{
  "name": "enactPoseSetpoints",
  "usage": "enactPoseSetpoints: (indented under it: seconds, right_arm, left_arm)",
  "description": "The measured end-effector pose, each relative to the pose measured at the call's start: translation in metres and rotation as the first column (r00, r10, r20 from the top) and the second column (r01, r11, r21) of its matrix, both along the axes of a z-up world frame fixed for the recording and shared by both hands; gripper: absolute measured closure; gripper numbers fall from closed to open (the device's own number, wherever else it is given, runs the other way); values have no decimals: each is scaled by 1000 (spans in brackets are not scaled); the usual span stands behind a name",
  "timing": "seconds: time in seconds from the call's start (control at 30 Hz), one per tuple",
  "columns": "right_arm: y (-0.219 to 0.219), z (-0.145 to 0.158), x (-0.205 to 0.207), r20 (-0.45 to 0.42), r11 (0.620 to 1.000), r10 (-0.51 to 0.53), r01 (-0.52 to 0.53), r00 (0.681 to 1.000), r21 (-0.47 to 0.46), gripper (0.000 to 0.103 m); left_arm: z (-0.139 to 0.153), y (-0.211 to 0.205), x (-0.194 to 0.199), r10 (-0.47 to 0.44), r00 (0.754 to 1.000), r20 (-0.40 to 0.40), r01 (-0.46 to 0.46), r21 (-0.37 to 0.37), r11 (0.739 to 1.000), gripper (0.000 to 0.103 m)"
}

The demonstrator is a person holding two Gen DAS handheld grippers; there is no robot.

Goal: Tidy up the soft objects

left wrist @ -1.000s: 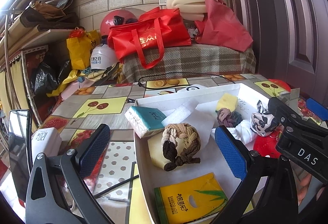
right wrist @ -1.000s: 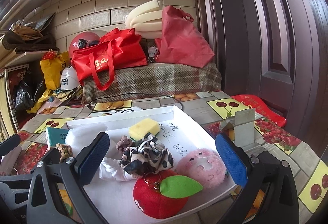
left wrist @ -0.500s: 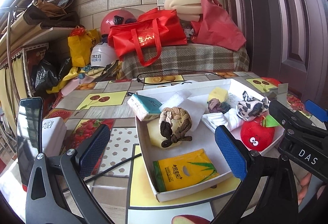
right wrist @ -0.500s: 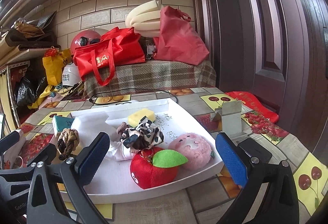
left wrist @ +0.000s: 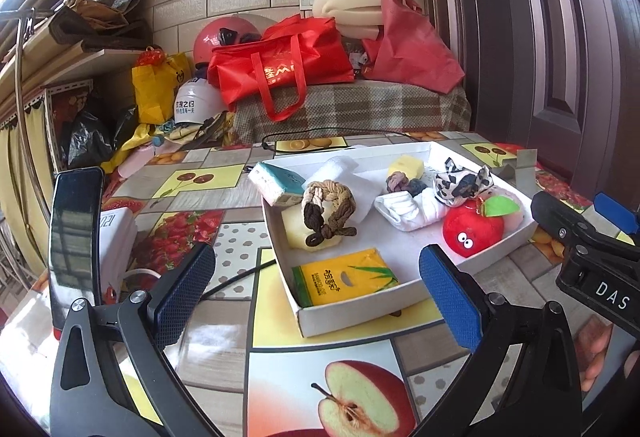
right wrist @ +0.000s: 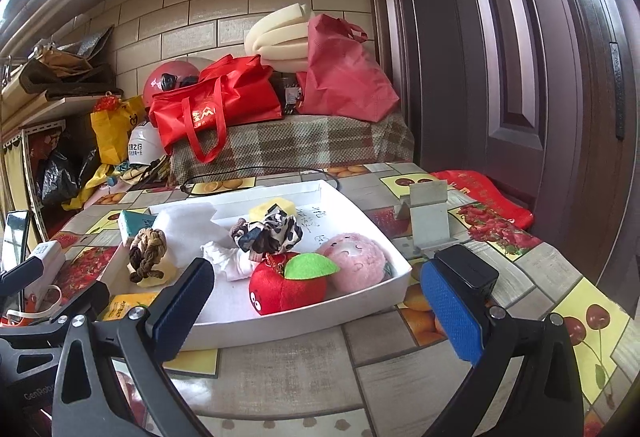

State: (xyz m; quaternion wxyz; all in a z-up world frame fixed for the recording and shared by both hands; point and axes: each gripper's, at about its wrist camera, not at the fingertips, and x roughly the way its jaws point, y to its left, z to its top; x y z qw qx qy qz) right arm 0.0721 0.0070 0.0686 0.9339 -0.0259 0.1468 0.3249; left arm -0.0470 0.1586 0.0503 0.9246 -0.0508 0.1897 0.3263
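Note:
A white tray (left wrist: 404, 299) (right wrist: 360, 303) on the fruit-print table holds soft things: a red plush apple (left wrist: 472, 227) (right wrist: 286, 287), a pink plush ball (right wrist: 352, 263), a cow-print scrunchie (left wrist: 460, 183) (right wrist: 272, 233), a braided brown scrunchie (left wrist: 328, 207) (right wrist: 146, 249), a yellow sponge (left wrist: 406, 167), white cloth (left wrist: 412, 209), a teal tissue pack (left wrist: 276, 183) and a yellow tissue pack (left wrist: 344, 281). My left gripper (left wrist: 316, 301) is open and empty, short of the tray's near edge. My right gripper (right wrist: 316, 307) is open and empty in front of the tray.
A phone (left wrist: 74, 233) stands on a white charger at the left. A metal stand (right wrist: 428, 219) and a black block (right wrist: 466, 271) sit right of the tray. A black cable (left wrist: 236, 279) crosses the table. Bags and helmets crowd the bench behind.
Both grippers have pulled back from over the tray toward the table's near side. The tray and its contents look smaller and farther off. Both stay open.

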Motion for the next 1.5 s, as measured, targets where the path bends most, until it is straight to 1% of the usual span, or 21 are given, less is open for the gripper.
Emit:
enactPoseSetpoints:
  seconds: [0.13,0.2,0.27,0.33,0.4,0.47,0.57,0.6,0.63,0.67,0.77,0.83,0.9,0.97,1.03,1.17,1.3,1.5]
  right_arm:
    - [-15,-2,-11,-12,1000,16,-16,1000,-9,0]
    - [-24,-4,-16,-31,999,30,-30,999,-21,0]
    - [-31,-5,-20,-53,999,39,-40,998,-29,0]
    - [-41,-7,-25,-77,998,46,-49,996,-35,0]
    - [-51,-8,-32,-89,997,61,-65,994,-33,0]
    - [-64,-8,-43,-78,997,79,-81,994,-18,0]
    - [-83,-1,-63,-36,995,102,-101,994,20,0]
    - [-90,3,-70,-17,994,105,-104,994,36,0]
    - [-95,6,-77,4,993,105,-105,994,51,0]
    - [-99,9,-83,20,993,105,-106,994,60,0]
    - [-113,20,-102,60,992,77,-83,995,99,0]
    - [-117,33,-108,80,994,41,-49,996,101,0]
    - [-118,46,-110,90,996,19,-27,996,84,0]
    - [-123,57,-110,79,996,22,-29,997,89,0]
    - [-131,66,-109,53,992,40,-46,998,117,0]
    - [-143,74,-104,-11,988,38,-36,999,152,0]
    - [-151,74,-101,-49,986,26,-17,998,164,0]
    - [-155,72,-101,-53,985,16,-6,998,172,0]
  left_arm:
    - [-3,-15,-10,-28,999,-35,27,-10,1000,0]
    - [-5,-23,-16,-43,998,-51,41,-36,999,0]
    - [-6,-29,-22,-44,997,-65,39,-68,997,0]
    - [-6,-32,-25,-27,995,-98,16,-107,994,0]
    - [-4,-36,-33,-10,994,-105,-4,-127,992,0]
    - [2,-44,-42,22,994,-111,-35,-112,993,0]
    - [14,-60,-53,132,982,-134,-134,-6,991,0]
    - [17,-66,-58,144,981,-132,-143,22,990,0]
    - [22,-71,-61,138,982,-128,-134,37,990,0]
    - [26,-75,-66,115,986,-119,-112,36,993,0]
    - [39,-85,-75,40,994,-101,-40,4,999,0]
    - [48,-89,-79,28,995,-94,-29,-11,1000,0]
    - [55,-91,-83,45,994,-96,-47,-20,999,0]
    - [61,-93,-86,45,995,-91,-49,-32,998,0]
    - [66,-92,-89,27,995,-93,-32,-53,998,0]
    - [70,-89,-92,21,996,-91,-30,-95,995,0]
    - [69,-89,-91,50,993,-107,-59,-79,995,0]
    - [70,-91,-93,43,994,-98,-50,-72,996,0]
